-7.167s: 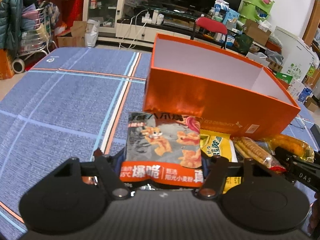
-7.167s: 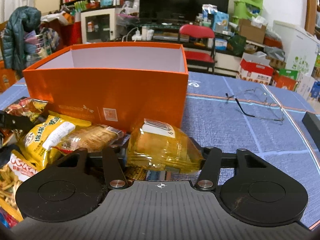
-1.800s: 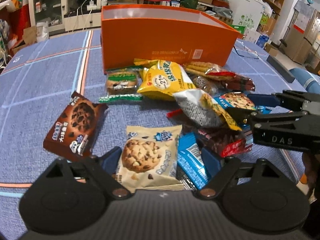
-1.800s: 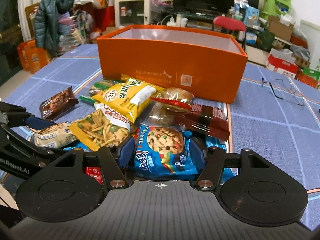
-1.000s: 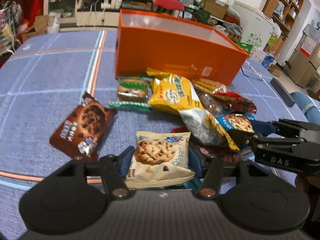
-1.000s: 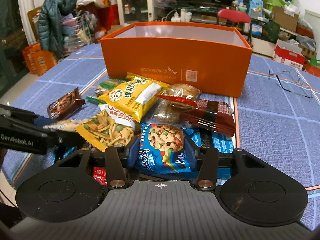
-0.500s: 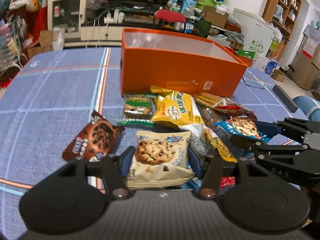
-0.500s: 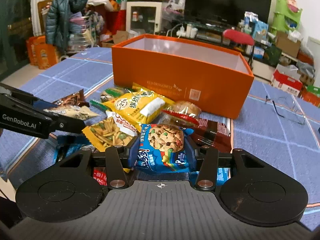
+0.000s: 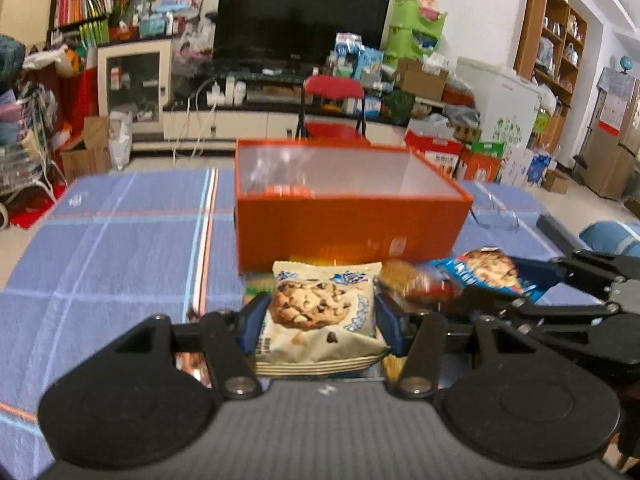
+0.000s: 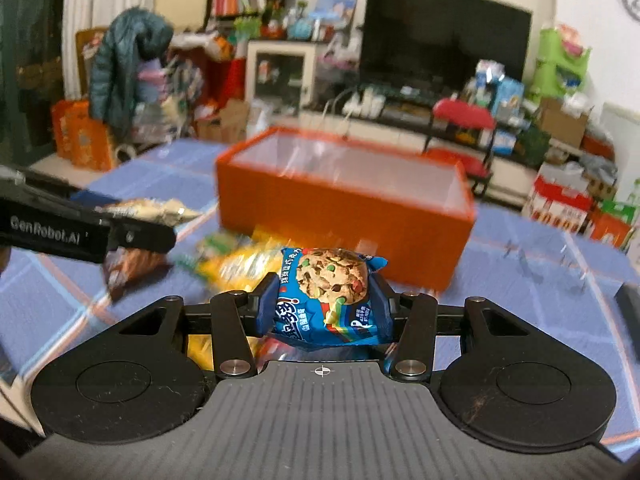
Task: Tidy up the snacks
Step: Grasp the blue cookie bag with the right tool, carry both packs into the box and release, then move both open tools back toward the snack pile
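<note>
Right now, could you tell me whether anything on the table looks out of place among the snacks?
Yes: a pair of eyeglasses lies on the blue tablecloth just right of the orange box. It is no snack. Otherwise nothing looks spilled or damaged.

The cookie packet (image 9: 320, 316) at six o'clock was cream with a brown chocolate-chip print. The other cookie packet (image 10: 330, 300) was bright blue with a rainbow stripe and multicoloured chips. At twelve o'clock the box (image 9: 348, 228) was orange outside, white inside. The tablecloth (image 9: 120, 248) was blue, crossed by pale blue, white and orange lines.
</note>
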Tool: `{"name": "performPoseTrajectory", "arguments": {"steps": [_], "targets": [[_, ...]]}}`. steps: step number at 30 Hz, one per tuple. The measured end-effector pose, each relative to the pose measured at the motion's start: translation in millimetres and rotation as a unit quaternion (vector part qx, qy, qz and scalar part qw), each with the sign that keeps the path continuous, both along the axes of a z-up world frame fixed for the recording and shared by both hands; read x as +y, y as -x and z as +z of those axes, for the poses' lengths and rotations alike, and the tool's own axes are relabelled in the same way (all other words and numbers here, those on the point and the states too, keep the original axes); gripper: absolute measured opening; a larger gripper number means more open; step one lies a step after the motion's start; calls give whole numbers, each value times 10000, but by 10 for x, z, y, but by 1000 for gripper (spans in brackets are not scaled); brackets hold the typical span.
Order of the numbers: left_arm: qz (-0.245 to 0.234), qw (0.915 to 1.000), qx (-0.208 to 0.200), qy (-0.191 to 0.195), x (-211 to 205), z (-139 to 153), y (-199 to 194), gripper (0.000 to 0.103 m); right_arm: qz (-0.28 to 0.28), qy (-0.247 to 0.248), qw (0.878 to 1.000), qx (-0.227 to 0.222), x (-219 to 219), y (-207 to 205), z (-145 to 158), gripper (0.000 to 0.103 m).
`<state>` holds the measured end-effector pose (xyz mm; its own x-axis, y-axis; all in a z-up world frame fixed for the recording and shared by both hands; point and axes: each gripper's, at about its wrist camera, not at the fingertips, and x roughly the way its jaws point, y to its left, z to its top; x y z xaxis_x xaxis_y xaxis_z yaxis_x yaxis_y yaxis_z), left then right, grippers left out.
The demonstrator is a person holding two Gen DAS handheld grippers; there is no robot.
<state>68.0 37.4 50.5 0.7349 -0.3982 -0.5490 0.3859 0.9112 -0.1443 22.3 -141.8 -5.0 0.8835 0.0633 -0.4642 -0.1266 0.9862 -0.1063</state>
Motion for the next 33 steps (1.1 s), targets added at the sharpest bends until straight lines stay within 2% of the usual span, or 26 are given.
{"name": "performPoseTrajectory", "arguments": {"steps": [8,15,17,19,21,23,26,28,29,33], "targets": [[166,9991,-398,-16,-239,316,-585,55,-433,-437,9978,-255,-468,-537,395,33],[385,9982,-451,8,-502,514,-1318,55,-469,-533,9972,-245,-604,-1357,591,33],[440,9982,-394,-140,-631,487,-1565,55,-521,-532,9971,-145,-611,-1633,601,33],[496,9980,-206,-337,-745,367,-1813,60,-544,-528,9970,171,-617,-1943,557,37],[667,9965,-177,-473,-757,321,-1874,72,-674,-566,9959,219,-651,-2063,556,45],[692,9960,-323,-457,-687,391,-1760,74,-724,-673,9951,-16,-702,-1936,667,45],[715,9960,-504,-206,-432,526,-1381,80,-703,-751,9937,-441,-766,-1497,822,55],[816,9951,-552,-100,-225,557,-1046,97,-660,-786,9924,-673,-792,-1084,855,71],[889,9944,-569,-71,-131,546,-901,102,-656,-788,9920,-738,-793,-893,842,72],[720,9960,-526,-116,144,376,-240,102,-755,-586,9929,-704,-766,-170,552,73]]}}
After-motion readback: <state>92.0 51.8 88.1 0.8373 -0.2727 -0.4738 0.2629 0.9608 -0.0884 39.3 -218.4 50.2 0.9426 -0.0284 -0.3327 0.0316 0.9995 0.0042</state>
